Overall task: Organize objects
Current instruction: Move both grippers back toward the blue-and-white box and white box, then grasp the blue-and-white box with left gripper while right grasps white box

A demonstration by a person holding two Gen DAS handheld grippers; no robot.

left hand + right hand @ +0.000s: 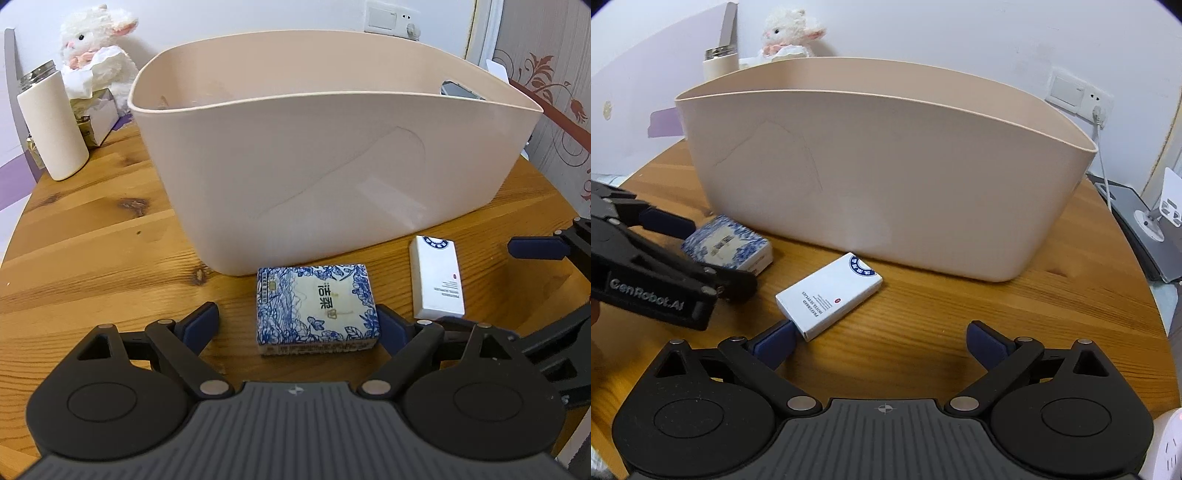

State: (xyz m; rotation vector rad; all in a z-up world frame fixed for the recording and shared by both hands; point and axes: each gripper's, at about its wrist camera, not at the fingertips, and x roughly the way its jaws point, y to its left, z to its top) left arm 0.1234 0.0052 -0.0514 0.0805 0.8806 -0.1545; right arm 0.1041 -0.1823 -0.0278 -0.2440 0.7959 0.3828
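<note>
A blue-and-white tissue pack (317,308) lies on the wooden table (92,236) in front of a large beige bin (325,158). My left gripper (297,323) is open around the pack, its right finger touching the pack's edge, its left finger apart. A white box (436,278) lies to the pack's right. In the right wrist view my right gripper (882,341) is open and empty; its left finger touches the white box's (831,293) near corner. The tissue pack (727,247) and the left gripper (661,254) show at the left there.
A white flask (51,125), a tissue box (98,110) and a white plush lamb (98,48) stand at the back left. A dark object (460,90) shows inside the bin. A wall socket (1078,92) and a cable (1102,162) are at the right.
</note>
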